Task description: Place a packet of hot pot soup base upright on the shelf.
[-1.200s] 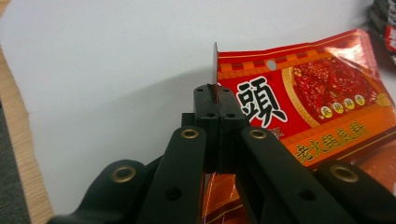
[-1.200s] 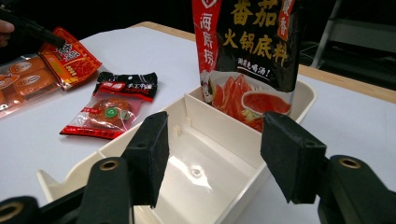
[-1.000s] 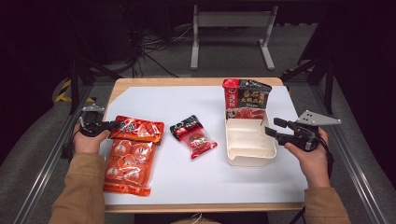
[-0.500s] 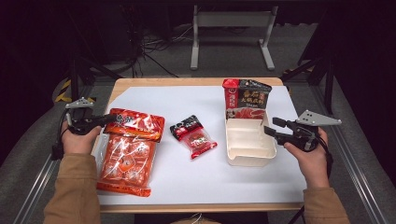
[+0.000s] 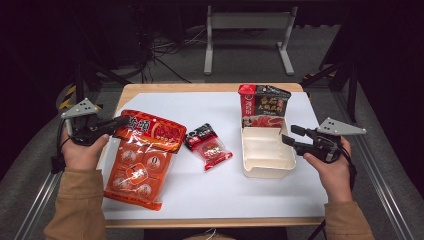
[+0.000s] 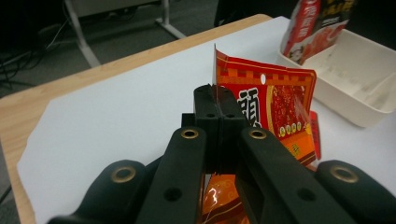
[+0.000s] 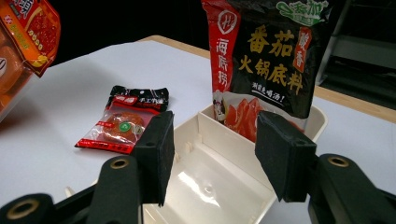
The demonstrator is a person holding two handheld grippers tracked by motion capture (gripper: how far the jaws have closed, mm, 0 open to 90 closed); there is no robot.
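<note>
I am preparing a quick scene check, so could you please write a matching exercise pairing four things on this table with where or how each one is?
Things:
1. large orange packet
2. small red packet
3. black and red bag
4. right gripper

States:
a. standing upright at the far end of the white tray
b. jaws open, holding nothing
c. pinched at its top edge by the left gripper
d. lying flat on the white sheet, untouched

Pairs: 1-c, 2-d, 3-a, 4-b
</note>
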